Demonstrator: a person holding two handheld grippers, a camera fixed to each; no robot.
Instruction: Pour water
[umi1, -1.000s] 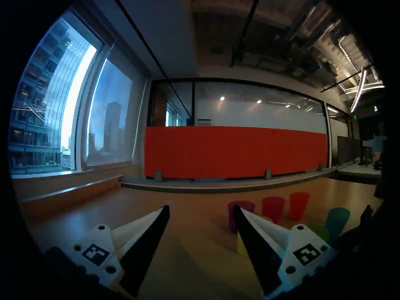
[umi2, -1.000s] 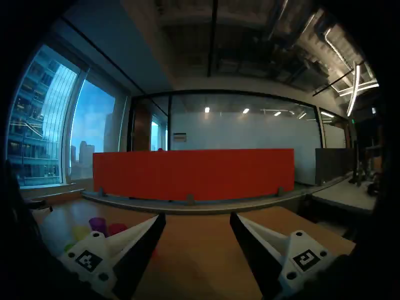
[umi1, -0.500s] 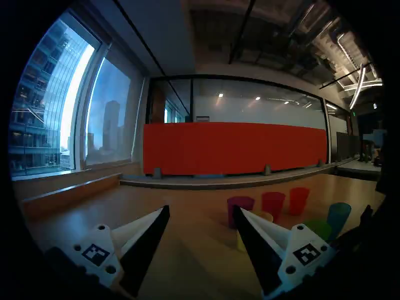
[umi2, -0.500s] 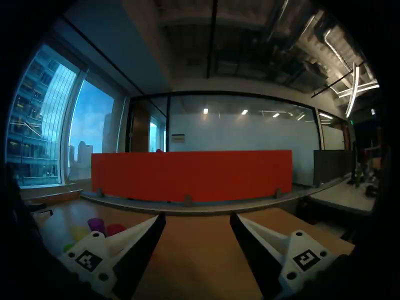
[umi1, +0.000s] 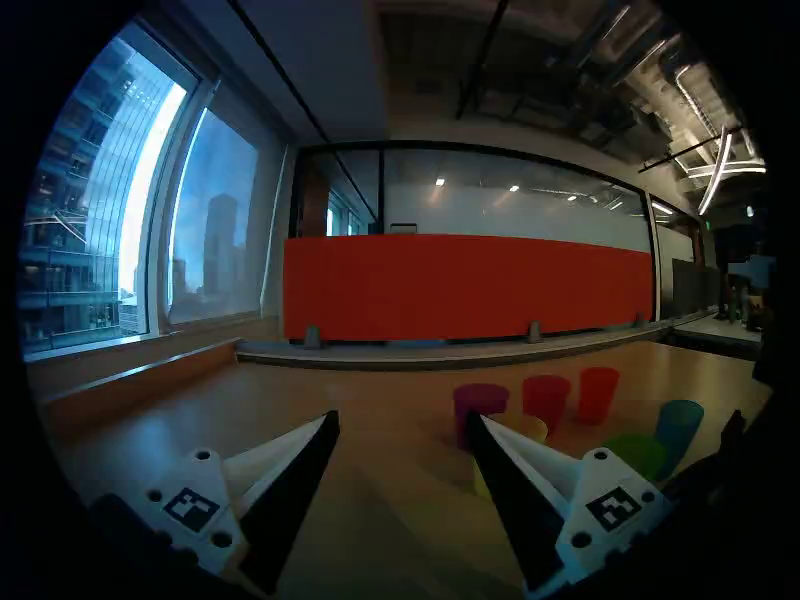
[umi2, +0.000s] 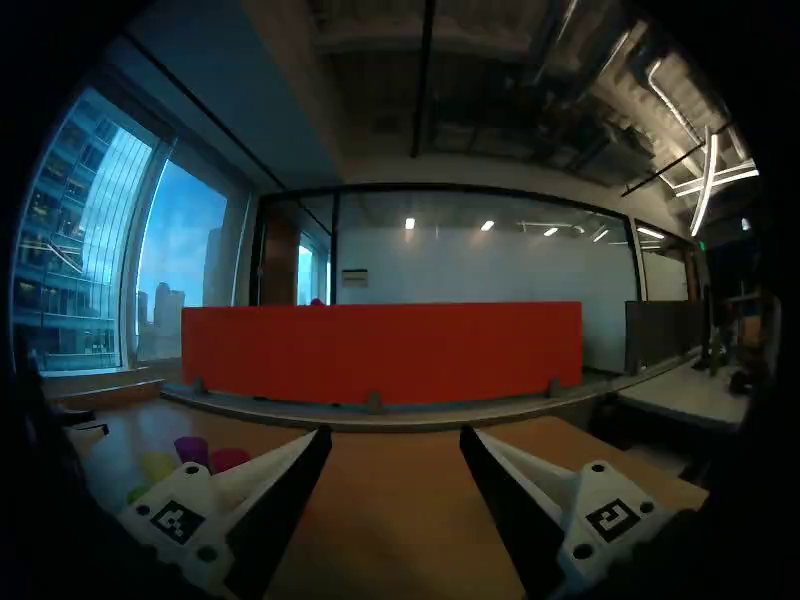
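Note:
In the left gripper view my left gripper (umi1: 402, 428) is open above the wooden table (umi1: 350, 420), nothing between its fingers. Just beyond its right finger stand several plastic cups: a purple cup (umi1: 478, 404), a pink cup (umi1: 546, 398), an orange-red cup (umi1: 597, 392), a teal cup (umi1: 679, 428), a green cup (umi1: 636, 452) and a yellow cup (umi1: 528, 430) partly hidden by the finger. In the right gripper view my right gripper (umi2: 394, 440) is open over the table (umi2: 400, 510). Purple (umi2: 193, 450), pink (umi2: 229, 458) and yellow (umi2: 157, 465) cups sit low left, behind its left finger.
An orange divider panel (umi1: 465, 285) runs along the table's far edge, with a glass wall behind it. Tall windows (umi1: 110, 220) line the left side. Another desk (umi2: 690, 390) stands at the right in the right gripper view.
The left gripper view has tilted down slightly, so the cups and divider sit a little higher in frame. The right gripper view has barely shifted. Both grippers stay open.

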